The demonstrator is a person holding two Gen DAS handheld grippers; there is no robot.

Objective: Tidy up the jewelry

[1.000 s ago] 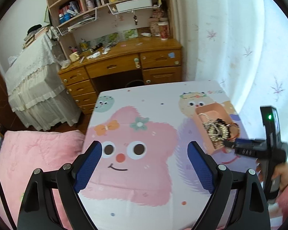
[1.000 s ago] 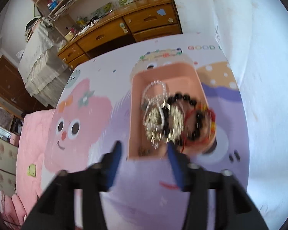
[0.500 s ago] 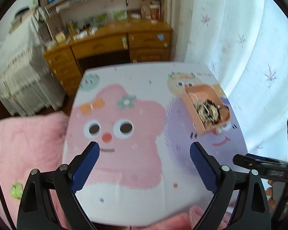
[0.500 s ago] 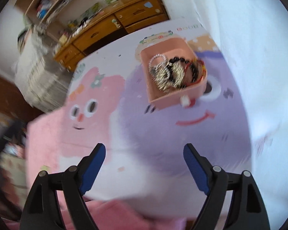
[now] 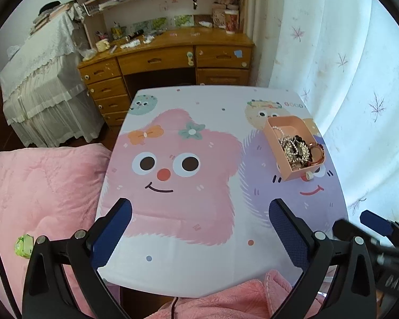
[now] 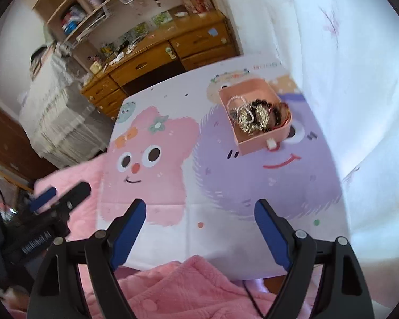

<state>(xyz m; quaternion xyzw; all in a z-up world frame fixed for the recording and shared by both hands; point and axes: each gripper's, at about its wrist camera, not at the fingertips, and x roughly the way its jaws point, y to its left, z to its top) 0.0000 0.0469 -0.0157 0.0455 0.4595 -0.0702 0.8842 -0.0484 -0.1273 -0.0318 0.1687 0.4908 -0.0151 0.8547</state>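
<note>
Jaws of both grippers opening, nothing between; pink tray (image 5: 287, 171) heaped with tangled pearl, gold and black-bead jewelry (image 5: 296, 148).

A second ago the right gripper (image 6: 199, 223) had its jaws half-closed right at the near wall of the pink tray (image 6: 263, 138), with the tangled jewelry (image 6: 255, 115) just beyond its fingertips. Now it has pulled back and risen; the tray sits well ahead of the jaws, which are opening with nothing between them. The left gripper (image 5: 199, 226) has drawn back slightly, its jaws opening wider, also empty.
</note>
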